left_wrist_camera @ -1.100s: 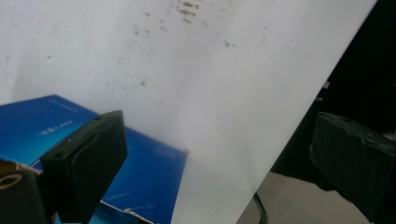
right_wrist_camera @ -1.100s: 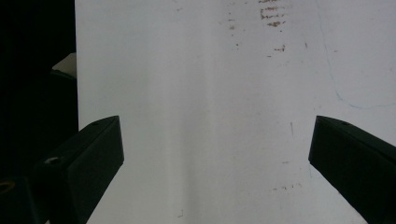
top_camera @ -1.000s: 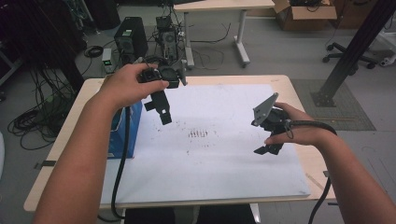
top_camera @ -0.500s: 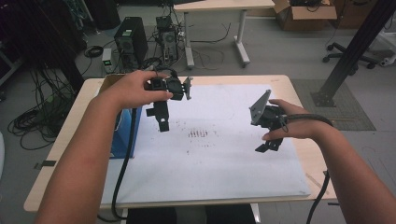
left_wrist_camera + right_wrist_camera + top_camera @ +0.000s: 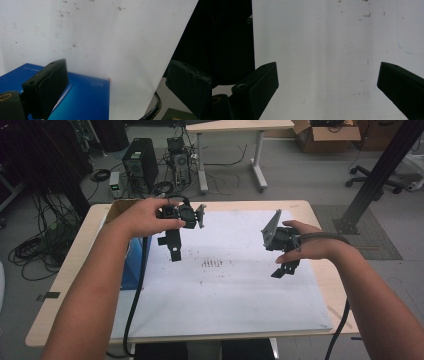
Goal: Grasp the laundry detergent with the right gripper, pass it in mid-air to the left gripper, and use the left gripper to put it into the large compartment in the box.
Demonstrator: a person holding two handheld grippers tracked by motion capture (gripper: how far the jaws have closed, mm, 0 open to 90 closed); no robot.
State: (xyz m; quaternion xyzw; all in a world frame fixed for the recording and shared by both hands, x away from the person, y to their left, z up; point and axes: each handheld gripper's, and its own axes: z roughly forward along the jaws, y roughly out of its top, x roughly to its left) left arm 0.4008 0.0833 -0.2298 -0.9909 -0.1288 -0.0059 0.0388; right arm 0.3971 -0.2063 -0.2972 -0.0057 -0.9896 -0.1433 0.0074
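My left gripper [image 5: 172,247] hangs wide open and empty near the blue box [image 5: 131,262] at the table's [image 5: 75,285] left edge, my right gripper [image 5: 285,269] equally agape and empty toward the right edge.

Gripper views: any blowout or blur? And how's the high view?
Left gripper view: the white sheet is bright and washed out, the blue box soft with a sheen, the near jaws blurred. Right gripper view: sheet near overexposed, black beyond its edge. High view: even, soft light, faint shadows under both grippers, slightly soft overall.
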